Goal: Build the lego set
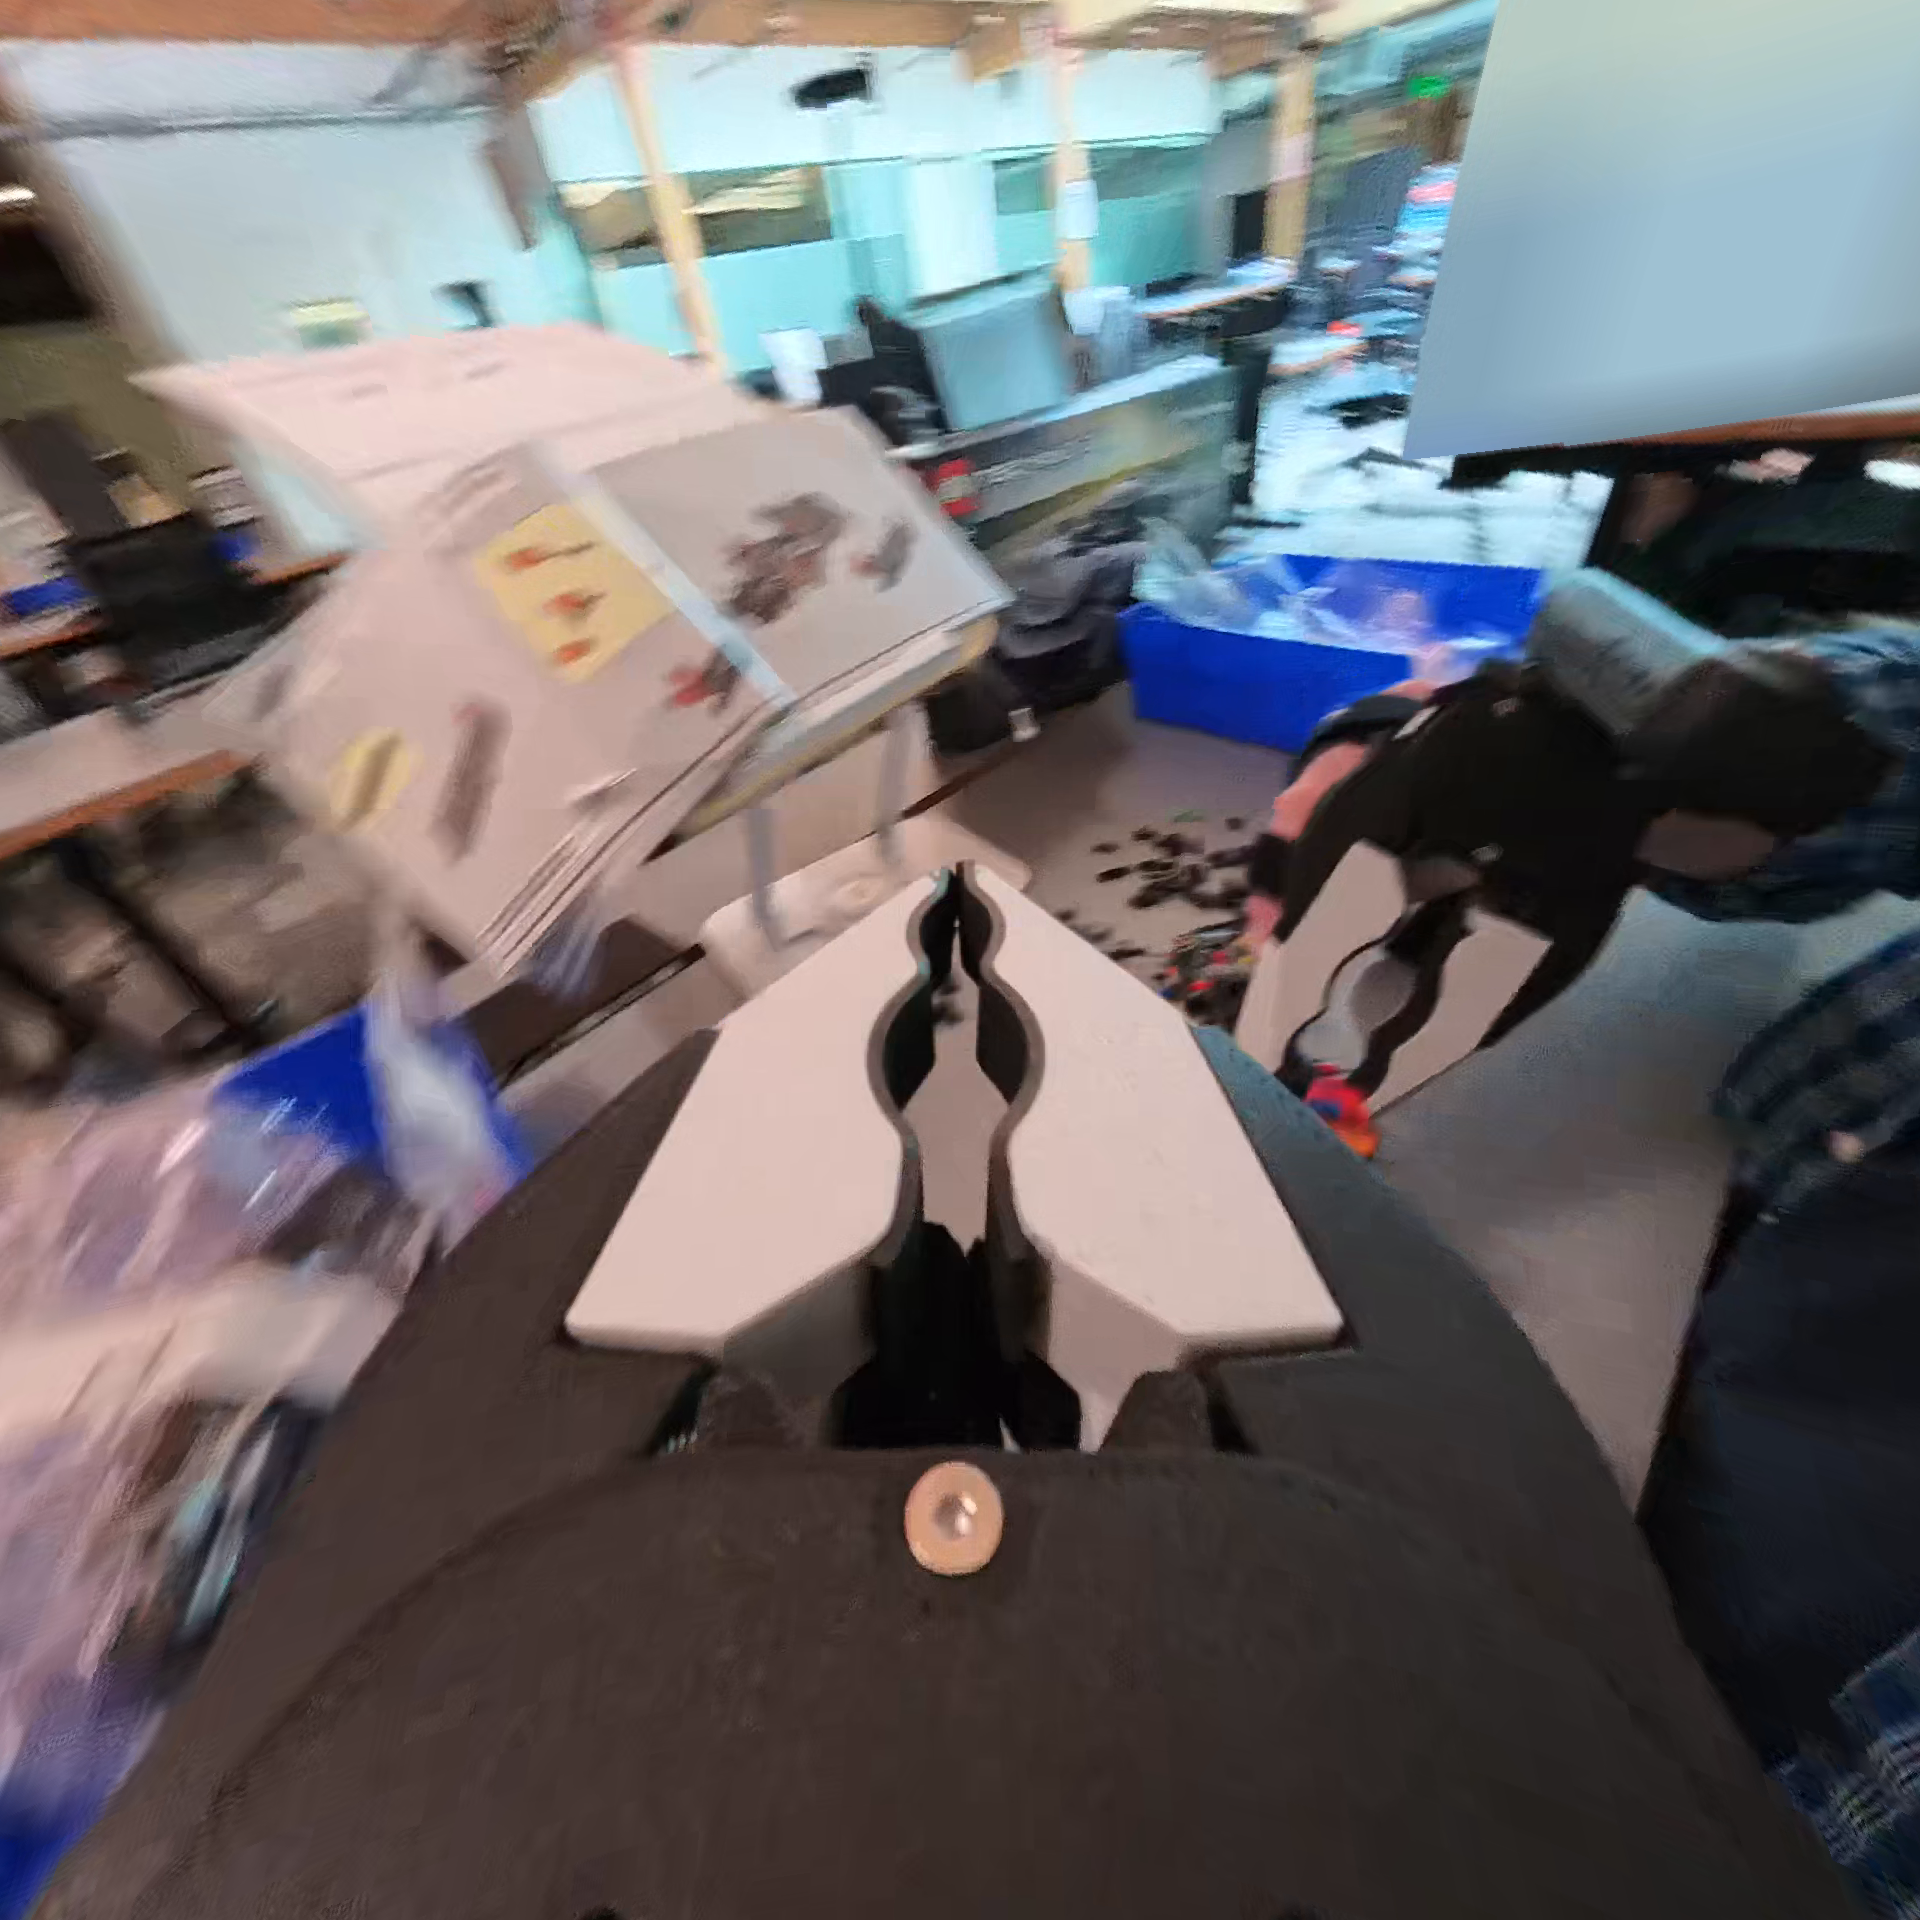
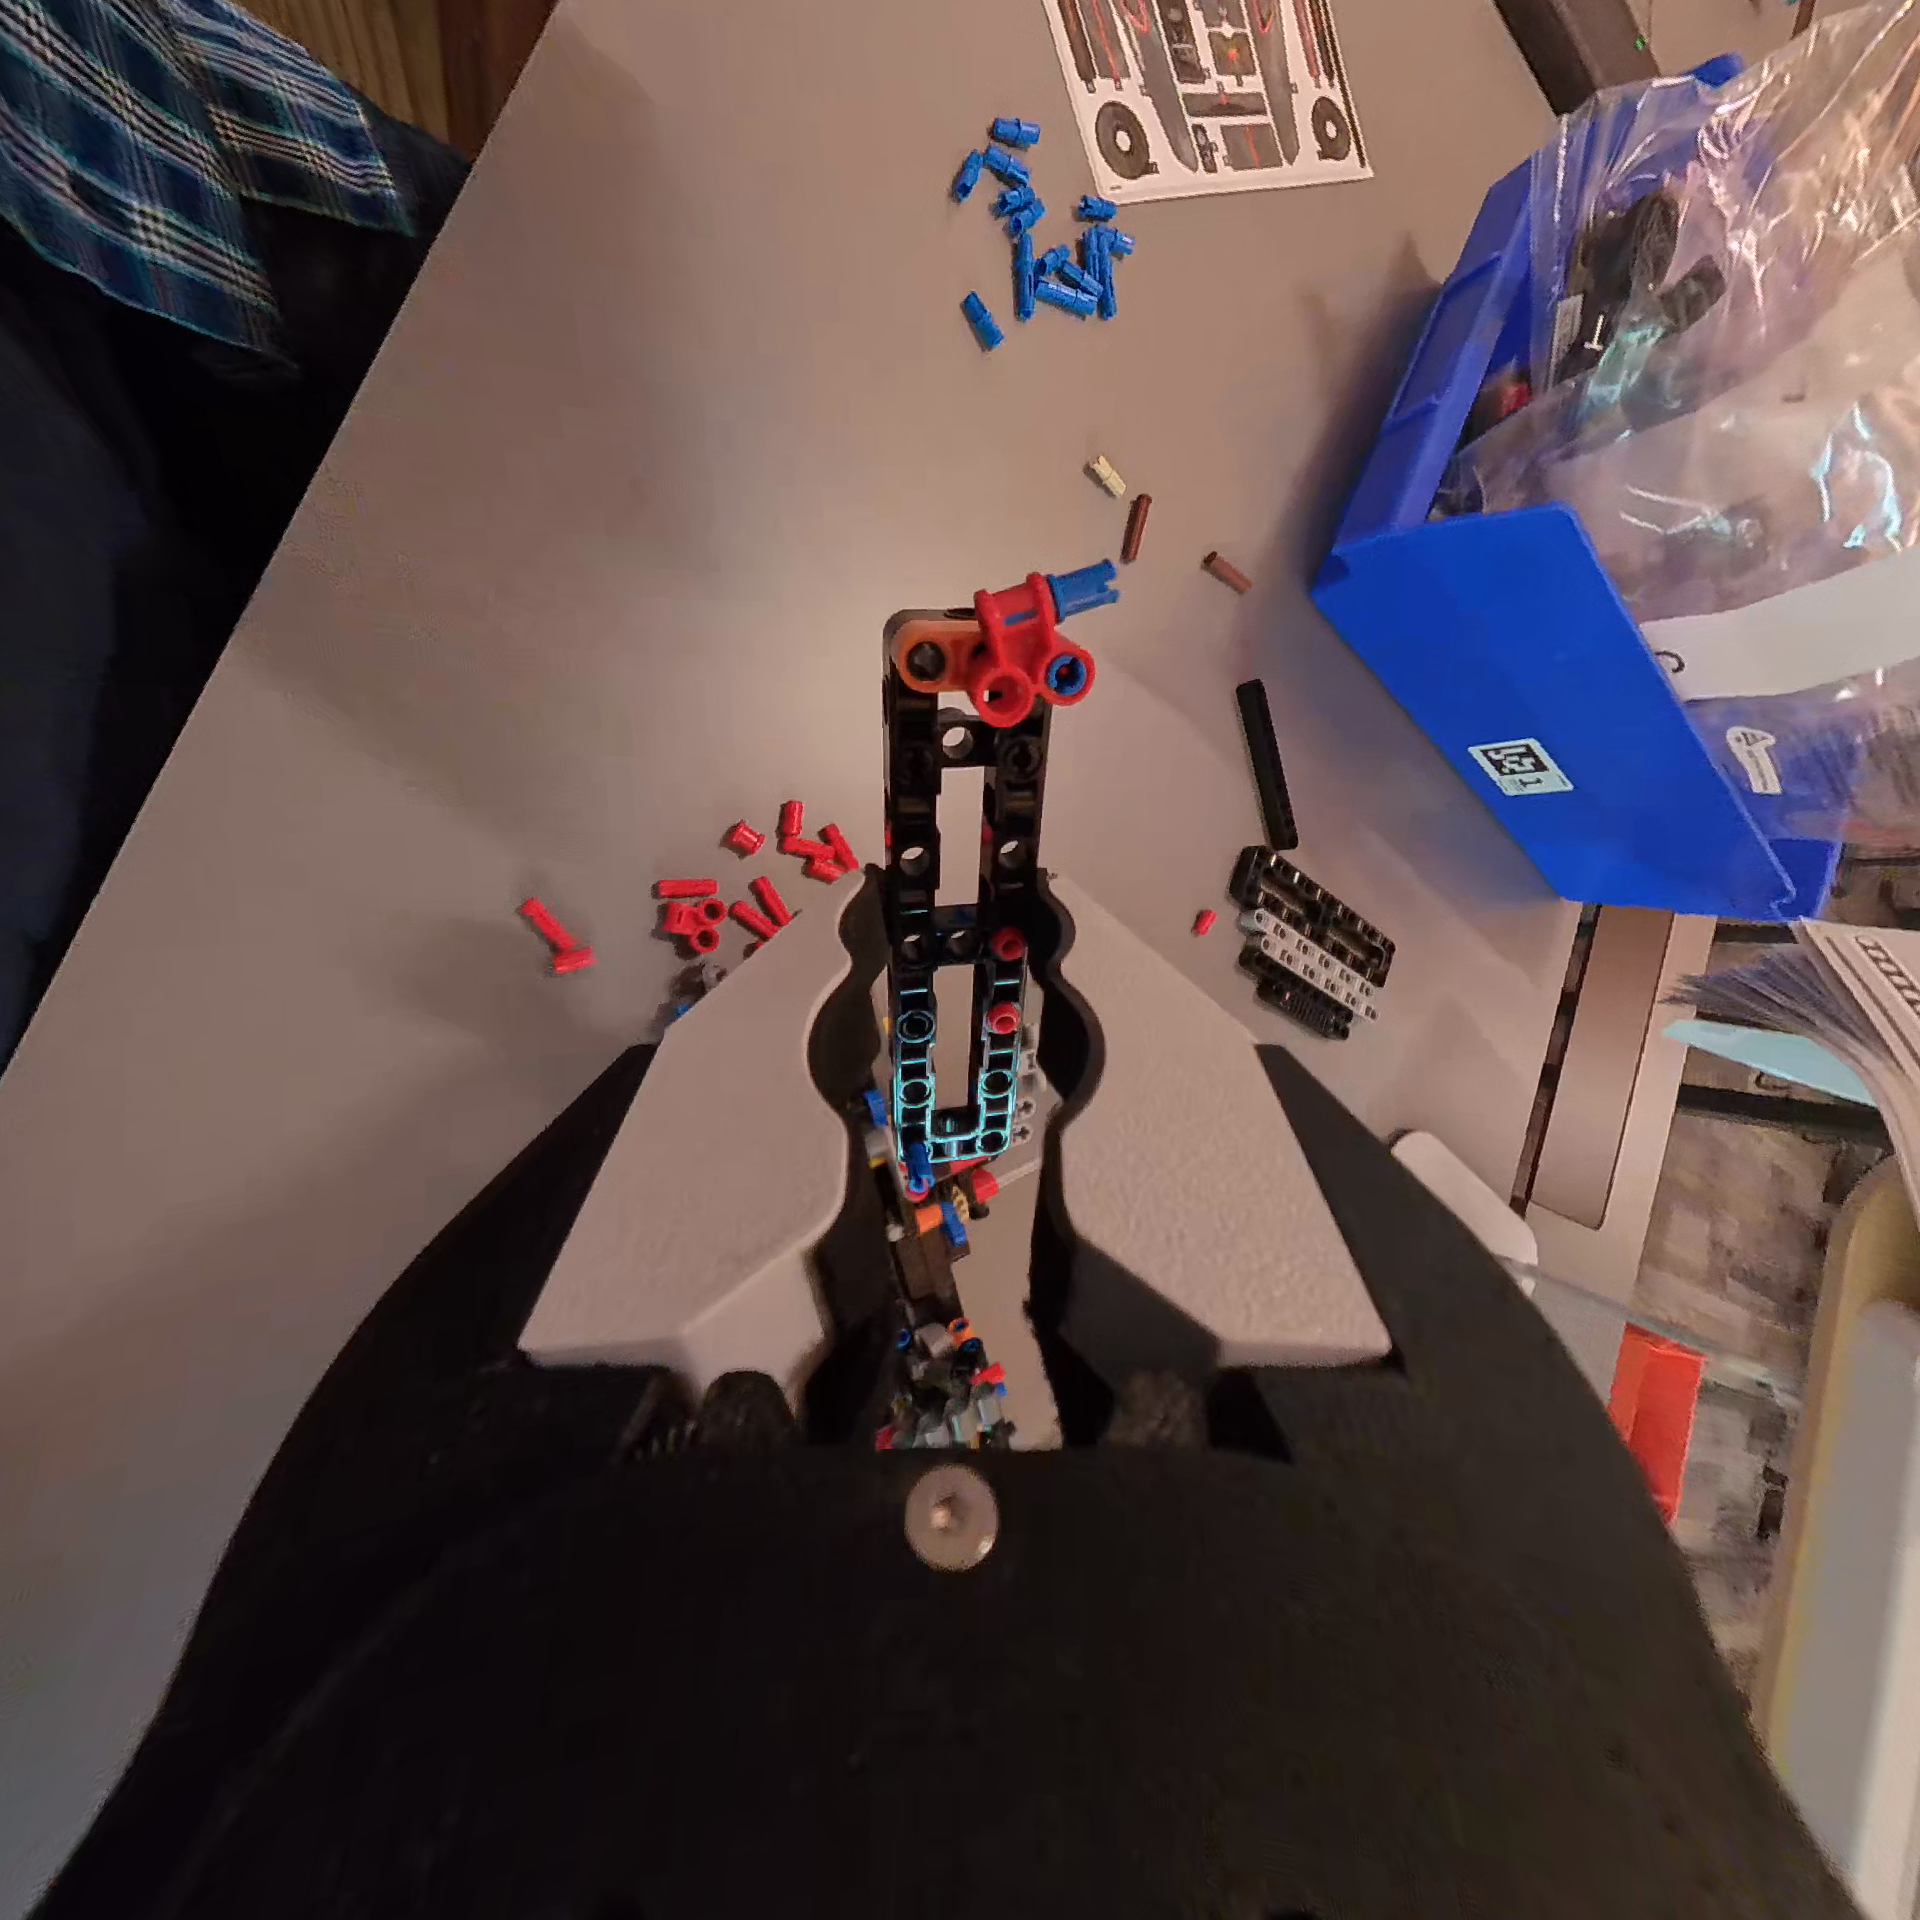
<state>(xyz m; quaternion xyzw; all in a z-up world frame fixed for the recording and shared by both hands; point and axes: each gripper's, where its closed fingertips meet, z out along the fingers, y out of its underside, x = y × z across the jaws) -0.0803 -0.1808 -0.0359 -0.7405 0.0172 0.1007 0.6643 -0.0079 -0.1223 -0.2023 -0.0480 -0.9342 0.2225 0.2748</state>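
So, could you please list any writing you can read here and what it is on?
White tag on the blue bin: a short code, which I won't quote.
Sticker sheet: too small to read.
Instruction booklet: too blurred to read.

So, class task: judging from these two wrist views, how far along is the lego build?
Done: a long black frame is assembled, with a red connector at its far end. In hand: the right gripper is shut on that frame, while the left gripper is shut on nothing. Left: loose blue pins, red pins, black beams and bagged parts in the blue bin.
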